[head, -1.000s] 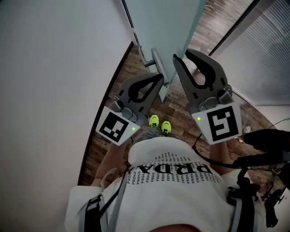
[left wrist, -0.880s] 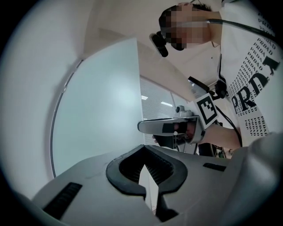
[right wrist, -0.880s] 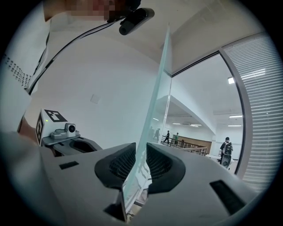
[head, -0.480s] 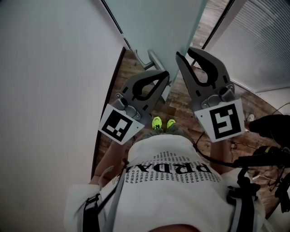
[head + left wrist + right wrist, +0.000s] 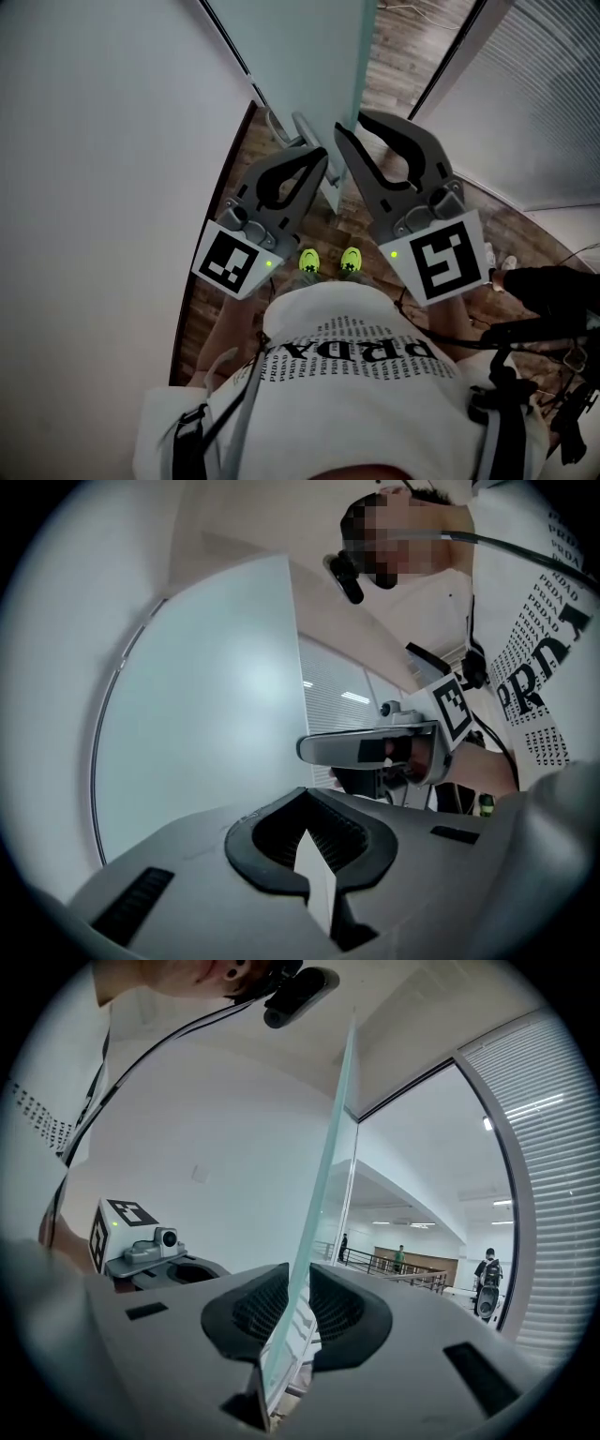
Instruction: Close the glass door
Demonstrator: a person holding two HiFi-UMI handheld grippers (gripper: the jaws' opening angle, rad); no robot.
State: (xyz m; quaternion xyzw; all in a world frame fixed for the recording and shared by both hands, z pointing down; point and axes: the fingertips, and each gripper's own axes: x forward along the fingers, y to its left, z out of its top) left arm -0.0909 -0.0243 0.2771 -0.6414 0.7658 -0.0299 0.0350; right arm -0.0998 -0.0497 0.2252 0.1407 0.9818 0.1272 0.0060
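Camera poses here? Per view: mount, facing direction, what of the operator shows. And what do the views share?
Head view: on the person's head, facing steeply down; shows shirt, shoes, left tool and right tool at the glass door.
Left gripper view: on the left tool, along its shut jaws toward door panel and handle; torso at right.
Right gripper view: on the right tool, along parted jaws straddling the door's edge; shirt at left.
Shared: all see the door; each gripper view catches the other tool.

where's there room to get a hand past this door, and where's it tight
Bare wood floor lies open between the edge of the glass door and the slatted panel. Crowded at the door handle: the left gripper sits beside it, and the fingers of the right gripper straddle that edge.
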